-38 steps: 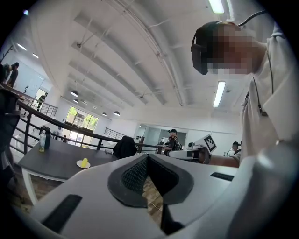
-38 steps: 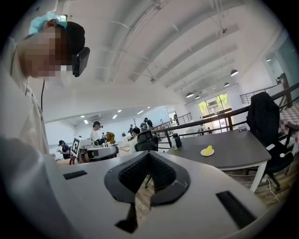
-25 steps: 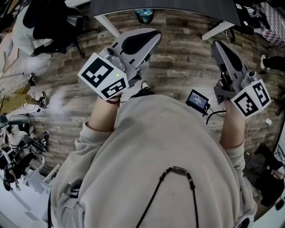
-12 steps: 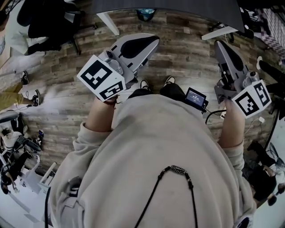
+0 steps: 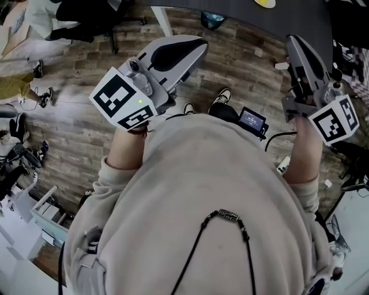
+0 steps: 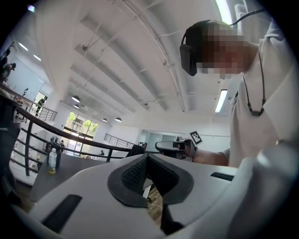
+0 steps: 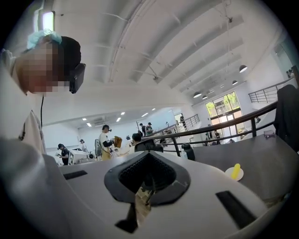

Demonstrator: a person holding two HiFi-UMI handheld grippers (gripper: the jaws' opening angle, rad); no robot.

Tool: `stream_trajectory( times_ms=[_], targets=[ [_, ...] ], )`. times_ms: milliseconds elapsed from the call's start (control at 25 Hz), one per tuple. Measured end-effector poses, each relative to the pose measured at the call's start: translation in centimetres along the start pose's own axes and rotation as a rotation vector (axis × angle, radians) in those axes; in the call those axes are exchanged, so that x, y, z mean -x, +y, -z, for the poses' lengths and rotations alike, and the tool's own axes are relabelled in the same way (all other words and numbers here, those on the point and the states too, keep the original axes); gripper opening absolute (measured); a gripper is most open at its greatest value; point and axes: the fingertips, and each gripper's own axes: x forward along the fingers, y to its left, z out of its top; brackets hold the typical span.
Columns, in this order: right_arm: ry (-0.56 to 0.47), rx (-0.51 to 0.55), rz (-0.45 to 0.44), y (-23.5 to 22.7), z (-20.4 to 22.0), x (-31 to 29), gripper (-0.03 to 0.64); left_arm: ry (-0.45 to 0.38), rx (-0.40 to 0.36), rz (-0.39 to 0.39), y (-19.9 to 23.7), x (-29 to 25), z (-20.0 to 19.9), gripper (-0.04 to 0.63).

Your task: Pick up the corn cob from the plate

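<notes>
Two hand-held grippers reach forward, roughly level, from a person in a beige sweatshirt (image 5: 196, 201), seen from above. The left gripper (image 5: 199, 46) has its jaws pressed together and is empty. The right gripper (image 5: 295, 41) is likewise closed on nothing. Each carries a cube with black-and-white square markers.

Low between the arms are a small lit screen (image 5: 252, 120) on a cable and the toes of two shoes (image 5: 222, 95). In the right gripper view a dark bottle (image 7: 188, 151) stands to the left of the plate, well apart from it. In the left gripper view a clear bottle (image 6: 52, 161) stands on the table's left part.

The table (image 5: 242, 11) is dark grey and matt, and its near edge lies just ahead of both grippers. Below it runs a floor (image 5: 75, 132) of worn wood planks. The room is a big open hall with a white beamed ceiling, strip lights, tall windows and a black railing (image 7: 224, 128) behind the table. People stand in the distance.

The corn cob (image 7: 236, 170) shows as a short bright-yellow stick on a small round white plate (image 7: 230, 176). It sits on the table, ahead and to the right of the right gripper, and is too small to show kernels.
</notes>
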Motion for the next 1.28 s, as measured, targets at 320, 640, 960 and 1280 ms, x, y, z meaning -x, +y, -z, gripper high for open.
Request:
stream_trajectory(
  times_ms=[320, 640, 960, 1280],
  targets=[
    [-0.035, -0.032, 0.029, -6.7, -2.5, 0.9, 0.014, 0.025, -0.047, 0.110, 0.4, -7.6, -1.1, 0.005],
    [-0.071, -0.113, 0.130, -16.0, -2.0, 8.2, 0.014, 0.045, 0.005, 0.173, -1.2, -17.2, -0.4, 0.005],
    [-0.103, -0.186, 0.154, -22.5, -1.3, 10.9, 0.014, 0.133, 0.020, 0.079, 1.6, -23.6, 0.9, 0.005],
    [-0.171, -0.205, 0.212, -26.7, -2.6, 14.6, 0.014, 0.190, -0.014, 0.126, 1.2, -28.0, 0.7, 0.005]
  ],
)
